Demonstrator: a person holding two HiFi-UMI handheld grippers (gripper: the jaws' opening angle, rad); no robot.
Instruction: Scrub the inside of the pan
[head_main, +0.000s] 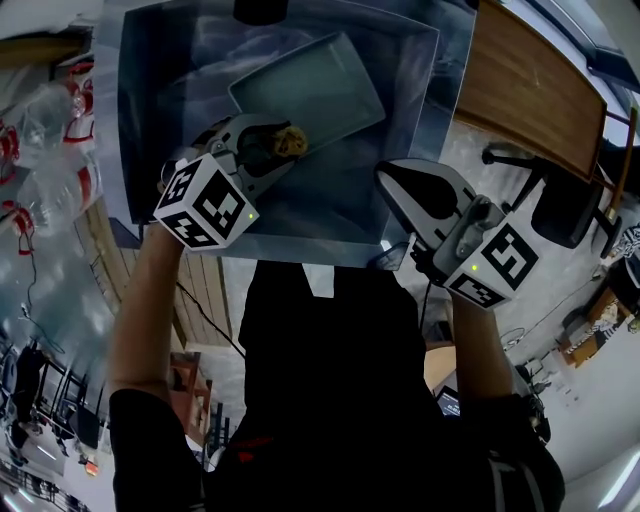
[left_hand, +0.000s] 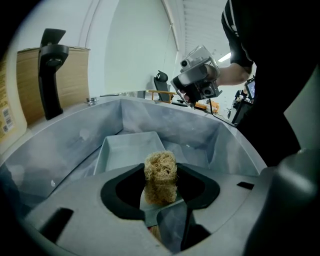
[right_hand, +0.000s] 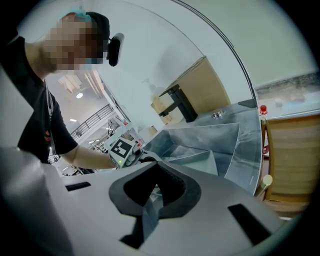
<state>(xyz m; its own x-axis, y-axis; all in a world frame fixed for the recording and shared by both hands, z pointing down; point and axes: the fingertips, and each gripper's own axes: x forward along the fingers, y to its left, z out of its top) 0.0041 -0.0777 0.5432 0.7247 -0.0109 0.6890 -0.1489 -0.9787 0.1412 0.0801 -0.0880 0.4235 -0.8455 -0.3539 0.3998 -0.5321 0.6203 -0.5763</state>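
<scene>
Steel sink (head_main: 150, 120), deep and grey, with a black tap (left_hand: 50, 70) at its far rim and a cardboard box (left_hand: 75, 75) behind.

Item 1: pan (head_main: 310, 85), rectangular, grey, shallow. It lies flat on the sink floor toward the far side, open side up.

Item 2: left claw (head_main: 275, 148), lowered into the sink and closed on a tan fibrous scrubber (left_hand: 160, 172). The scrubber stands up between the tips at the pan's near rim. Whether it touches the pan cannot be told.

Item 3: right claw (head_main: 392, 178), tips together with nothing between them. It is held over the sink's near right corner, apart from the pan.
</scene>
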